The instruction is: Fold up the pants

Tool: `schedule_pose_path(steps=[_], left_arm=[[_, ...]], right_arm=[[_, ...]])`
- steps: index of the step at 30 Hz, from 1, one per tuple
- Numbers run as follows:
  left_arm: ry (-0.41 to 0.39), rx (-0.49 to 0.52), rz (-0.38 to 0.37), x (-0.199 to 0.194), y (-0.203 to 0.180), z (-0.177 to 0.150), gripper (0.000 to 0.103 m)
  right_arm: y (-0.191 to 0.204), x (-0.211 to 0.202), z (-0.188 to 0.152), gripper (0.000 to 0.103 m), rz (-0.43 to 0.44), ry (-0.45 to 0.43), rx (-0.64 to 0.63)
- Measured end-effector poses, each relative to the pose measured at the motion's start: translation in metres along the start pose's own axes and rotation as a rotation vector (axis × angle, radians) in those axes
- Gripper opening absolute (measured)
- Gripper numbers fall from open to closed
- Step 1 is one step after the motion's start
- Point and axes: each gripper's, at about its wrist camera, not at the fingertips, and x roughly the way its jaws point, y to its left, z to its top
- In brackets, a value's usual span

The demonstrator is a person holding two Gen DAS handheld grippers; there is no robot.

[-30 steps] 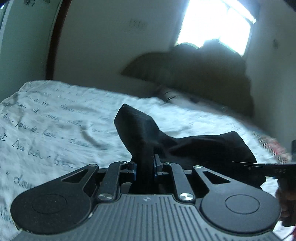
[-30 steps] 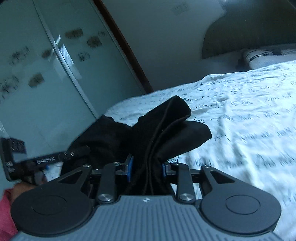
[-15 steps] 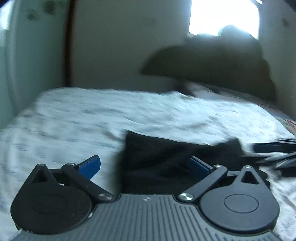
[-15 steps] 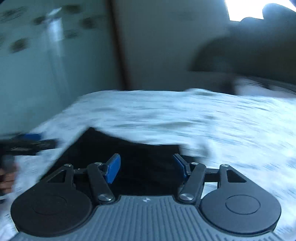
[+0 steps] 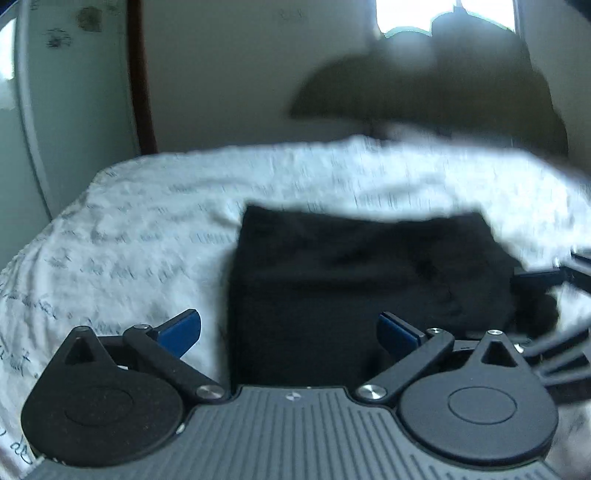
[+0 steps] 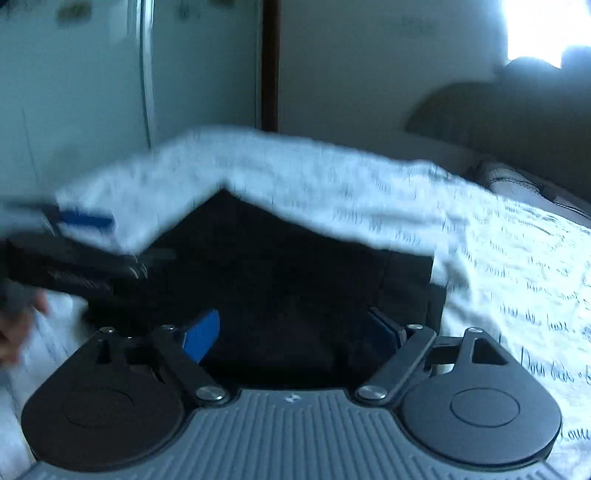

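The black pants (image 5: 354,280) lie flat in a folded, roughly square shape on the white bedsheet (image 5: 147,229) printed with handwriting. My left gripper (image 5: 288,332) is open wide just above their near left edge, blue pads well apart and nothing pressed between them. In the right wrist view the same pants (image 6: 288,266) lie ahead on the bed. My right gripper (image 6: 295,332) hangs over their near edge with its jaws opening, the pads clear of the cloth. The left gripper (image 6: 77,236) shows at the left there, with a hand behind it.
A dark headboard (image 5: 424,92) and pillow (image 6: 532,184) are at the far end of the bed, under a bright window (image 5: 443,18). A frosted glass wardrobe door (image 6: 74,92) and a dark door frame (image 5: 138,74) stand along the left side.
Both grippers have let go of the bunched black pants and opened; the pants have dropped from a raised heap to lie flat on the sheet. Both hands have swung sideways and rolled level.
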Motion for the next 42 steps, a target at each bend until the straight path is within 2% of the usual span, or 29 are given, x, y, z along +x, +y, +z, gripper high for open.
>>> schedule_pose_path(steps=[2, 5, 7, 8, 9, 14, 16, 20, 25, 29, 36, 42], left_arm=[[0.04, 0.024, 0.042, 0.0, -0.008, -0.004, 0.103], [-0.023, 0.026, 0.045, -0.031, -0.009, -0.016, 0.103], [-0.047, 0.01, 0.065, -0.046, -0.012, -0.023, 0.103], [-0.06, 0.0, 0.074, -0.053, -0.014, -0.027, 0.103], [-0.068, -0.01, 0.078, -0.06, -0.015, -0.031, 0.103], [-0.068, -0.064, 0.087, -0.081, -0.017, -0.052, 0.103], [-0.051, -0.084, 0.08, -0.083, -0.014, -0.059, 0.103], [0.018, -0.12, 0.07, -0.081, -0.006, -0.072, 0.103], [0.04, -0.142, 0.09, -0.081, 0.004, -0.083, 0.103], [0.029, -0.152, 0.107, -0.084, 0.004, -0.091, 0.103], [0.002, -0.073, 0.165, -0.083, -0.011, -0.097, 0.103], [0.004, -0.073, 0.164, -0.081, -0.01, -0.099, 0.103]], right_arm=[[-0.004, 0.013, -0.01, 0.089, -0.03, 0.044, 0.018], [-0.008, -0.013, -0.012, 0.09, -0.086, 0.0, 0.148], [-0.003, -0.037, -0.017, 0.095, -0.084, -0.055, 0.194], [-0.002, -0.046, -0.019, 0.102, -0.073, -0.07, 0.225], [0.0, -0.053, -0.022, 0.103, -0.063, -0.073, 0.259], [0.014, -0.066, -0.038, 0.103, -0.067, 0.02, 0.342], [0.02, -0.077, -0.045, 0.103, -0.053, 0.02, 0.358], [0.029, -0.084, -0.056, 0.103, -0.051, -0.017, 0.375], [0.035, -0.084, -0.065, 0.103, -0.068, -0.016, 0.37], [0.037, -0.078, -0.07, 0.103, -0.076, -0.018, 0.363], [0.046, -0.06, -0.086, 0.103, -0.114, 0.003, 0.324], [0.056, -0.054, -0.089, 0.103, -0.147, -0.001, 0.25]])
